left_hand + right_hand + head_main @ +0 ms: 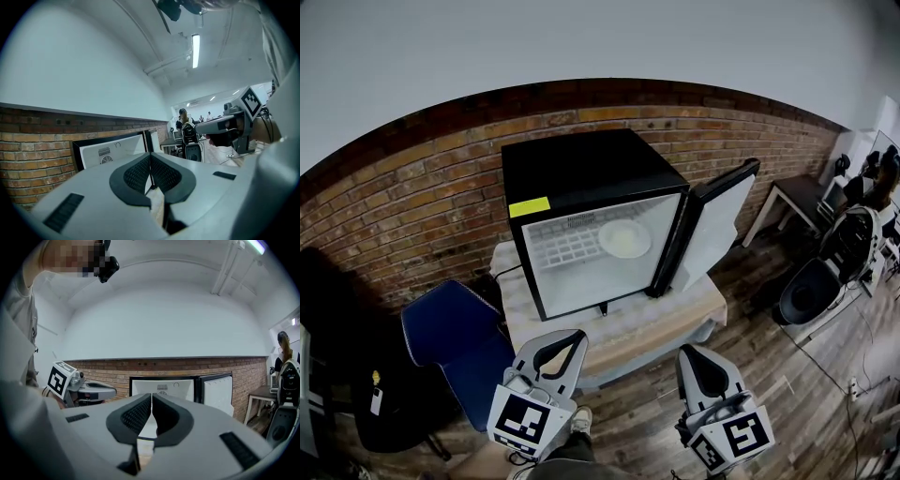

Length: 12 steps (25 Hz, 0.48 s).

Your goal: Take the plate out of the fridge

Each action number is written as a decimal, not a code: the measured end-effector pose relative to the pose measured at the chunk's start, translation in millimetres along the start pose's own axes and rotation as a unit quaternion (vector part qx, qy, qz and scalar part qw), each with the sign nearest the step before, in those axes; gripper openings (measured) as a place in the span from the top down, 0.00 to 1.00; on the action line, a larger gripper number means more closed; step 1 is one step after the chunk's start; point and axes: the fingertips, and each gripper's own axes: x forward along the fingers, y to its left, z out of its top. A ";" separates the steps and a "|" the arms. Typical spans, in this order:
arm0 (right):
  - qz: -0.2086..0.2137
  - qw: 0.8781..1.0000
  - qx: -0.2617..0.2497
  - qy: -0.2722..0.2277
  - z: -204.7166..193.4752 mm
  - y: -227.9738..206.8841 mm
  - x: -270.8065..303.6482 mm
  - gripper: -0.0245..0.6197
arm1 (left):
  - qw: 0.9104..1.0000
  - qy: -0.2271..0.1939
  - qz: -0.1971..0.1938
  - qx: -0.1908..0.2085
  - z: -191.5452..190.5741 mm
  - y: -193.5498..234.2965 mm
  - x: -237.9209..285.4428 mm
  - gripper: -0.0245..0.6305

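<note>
A black mini fridge stands on a low table against the brick wall, its door swung open to the right. A white plate lies on the wire shelf inside, toward the right. My left gripper and right gripper hover in front of the table, well short of the fridge, both shut with nothing between the jaws. In the left gripper view the left gripper points at the open fridge. The right gripper faces the fridge too.
The beige-topped table carries the fridge. A blue chair stands to the left of the table. A dark side table and office chairs stand at the right on the wooden floor.
</note>
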 end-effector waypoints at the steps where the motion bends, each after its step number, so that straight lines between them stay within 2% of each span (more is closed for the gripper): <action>1: -0.001 1.000 0.001 0.001 -0.1 -2.9 8.6 0.91 | 1.000 0.000 -0.002 0.001 -1.7 6.3 6.0 0.93; 12: -0.019 0.999 0.013 0.024 -5.5 -28.2 102.3 0.91 | 0.999 0.013 -0.035 -0.007 -19.8 69.5 73.3 0.93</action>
